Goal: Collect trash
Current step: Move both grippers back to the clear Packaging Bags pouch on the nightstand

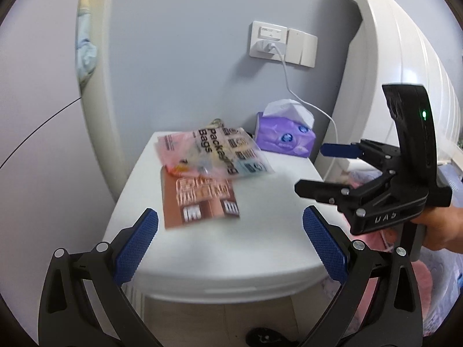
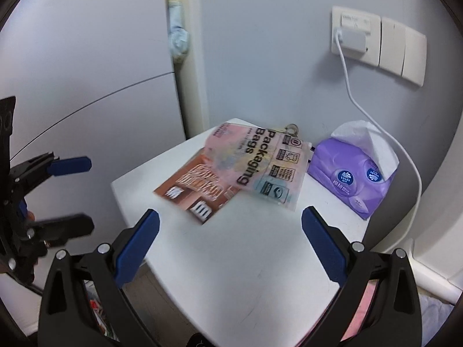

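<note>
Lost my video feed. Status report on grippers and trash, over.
Left gripper open, empty. Right gripper open, empty. Packaging bag lies on brown leaflet on white table, untouched. Tissue pack beside it; path clear.

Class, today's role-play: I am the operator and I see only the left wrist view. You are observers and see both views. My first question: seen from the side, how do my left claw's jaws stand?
Observer: In the right wrist view the left claw shows side-on at the left edge. Its jaws are apart, with nothing between them.
Operator: What do the logos on the tissue pack say?
Observer: On the purple plastic tissue pack, the nearer round blue logo reads Vinda.
Operator: Is anything below the table's near left edge?
Observer: Yes. Below that edge of the white table there is a red and white thing, too blurred to identify.
</note>
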The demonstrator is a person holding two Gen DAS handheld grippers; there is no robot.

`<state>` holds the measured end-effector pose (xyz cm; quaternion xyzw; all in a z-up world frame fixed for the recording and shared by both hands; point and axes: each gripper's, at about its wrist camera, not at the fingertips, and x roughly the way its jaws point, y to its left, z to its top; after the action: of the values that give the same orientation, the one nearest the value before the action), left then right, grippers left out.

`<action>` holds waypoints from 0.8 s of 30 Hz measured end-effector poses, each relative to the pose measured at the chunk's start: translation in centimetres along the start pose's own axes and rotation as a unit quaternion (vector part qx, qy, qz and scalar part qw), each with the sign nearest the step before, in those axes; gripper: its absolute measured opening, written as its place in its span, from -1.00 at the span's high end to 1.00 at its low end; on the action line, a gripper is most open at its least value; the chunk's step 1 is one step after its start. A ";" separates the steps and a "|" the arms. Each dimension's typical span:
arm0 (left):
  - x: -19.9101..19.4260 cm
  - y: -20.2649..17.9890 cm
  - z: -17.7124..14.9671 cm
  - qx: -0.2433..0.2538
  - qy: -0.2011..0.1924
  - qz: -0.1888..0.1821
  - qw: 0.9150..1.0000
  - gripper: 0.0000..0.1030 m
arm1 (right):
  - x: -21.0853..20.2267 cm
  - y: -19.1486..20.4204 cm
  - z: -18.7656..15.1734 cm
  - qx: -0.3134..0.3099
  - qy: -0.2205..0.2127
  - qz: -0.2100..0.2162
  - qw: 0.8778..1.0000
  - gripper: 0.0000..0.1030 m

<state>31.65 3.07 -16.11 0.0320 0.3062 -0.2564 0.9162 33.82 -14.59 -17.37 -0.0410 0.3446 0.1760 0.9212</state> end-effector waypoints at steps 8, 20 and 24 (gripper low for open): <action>4.7 3.8 4.2 0.004 0.038 -0.009 0.999 -0.89 | 3.5 -2.3 2.5 0.021 0.021 -0.021 0.999 -0.87; 11.2 7.0 8.7 -0.019 0.104 -0.051 0.993 -0.89 | 6.9 -4.2 4.8 0.038 0.066 -0.007 0.997 -0.87; 13.6 7.8 8.9 -0.006 0.129 -0.049 0.990 -0.89 | 7.8 -5.1 4.5 0.058 0.071 -0.009 0.996 -0.87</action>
<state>49.56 1.83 -17.53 0.0438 0.4247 -0.2930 0.8555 43.86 -16.18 -19.27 -0.0031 0.4186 0.1441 0.8967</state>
